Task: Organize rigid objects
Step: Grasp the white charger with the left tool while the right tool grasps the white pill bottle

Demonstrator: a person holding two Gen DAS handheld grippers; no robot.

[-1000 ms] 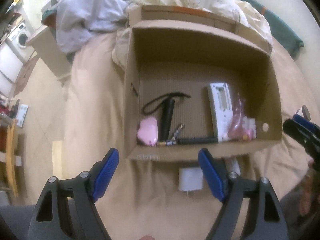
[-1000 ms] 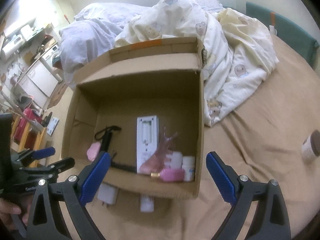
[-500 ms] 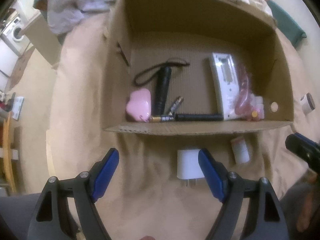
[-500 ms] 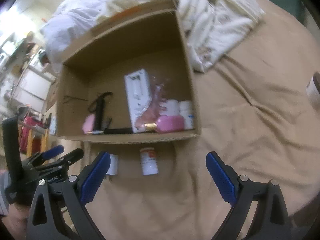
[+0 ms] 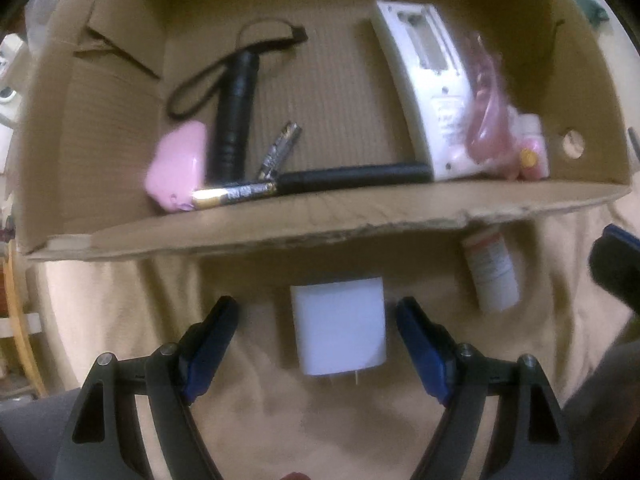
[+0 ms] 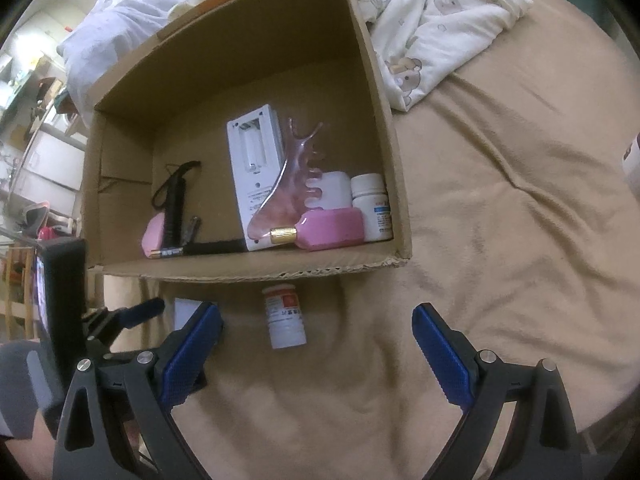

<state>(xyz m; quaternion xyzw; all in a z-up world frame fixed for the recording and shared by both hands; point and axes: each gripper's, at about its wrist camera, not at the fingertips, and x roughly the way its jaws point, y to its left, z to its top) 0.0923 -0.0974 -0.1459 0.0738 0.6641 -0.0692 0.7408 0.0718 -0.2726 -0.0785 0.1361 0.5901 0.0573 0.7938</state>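
Observation:
A white plug adapter (image 5: 338, 326) lies on the tan blanket just in front of the cardboard box (image 5: 320, 224). My left gripper (image 5: 316, 320) is open, its blue pads on either side of the adapter, apart from it. A white pill bottle with a red label (image 6: 285, 316) lies on its side before the box; it also shows in the left wrist view (image 5: 493, 274). My right gripper (image 6: 316, 330) is open around the bottle, apart from it. The adapter shows partly behind the right gripper's left finger (image 6: 186, 312).
The box (image 6: 256, 270) holds a white remote (image 6: 254, 176), a pink comb (image 6: 294, 180), a pink bottle (image 6: 332, 228), white bottles, a black flashlight (image 5: 236, 108), batteries (image 5: 236, 194) and a pink case (image 5: 176, 168). Rumpled bedding (image 6: 432, 20) lies behind it. A cup (image 6: 632, 160) sits at the far right.
Both grippers have come down and closer to the blanket in front of the box. The adapter now sits between my left pads and the bottle between my right pads.

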